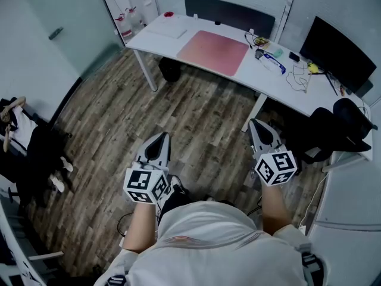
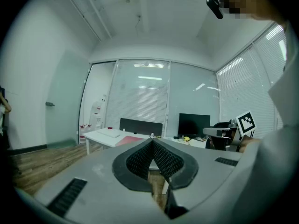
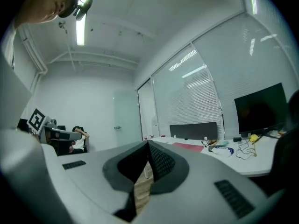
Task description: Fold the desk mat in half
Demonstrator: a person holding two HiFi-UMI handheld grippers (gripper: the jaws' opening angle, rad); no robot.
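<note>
Two closed, empty hand-held grippers, well apart from the flat desk mat

The left hand-held gripper [image 1: 159,140] and the right hand-held gripper [image 1: 258,130] hold their jaws pressed together on nothing, above the wooden floor [image 1: 202,118]. The pink desk mat [image 1: 213,52] lies flat on the white surface [image 1: 253,77] well ahead, with its long axis along the surface's near edge. The risk I see: closed jaws would only push the thin edge, and a fold from the right end may drag the cables [image 1: 297,79] nearby.
</note>
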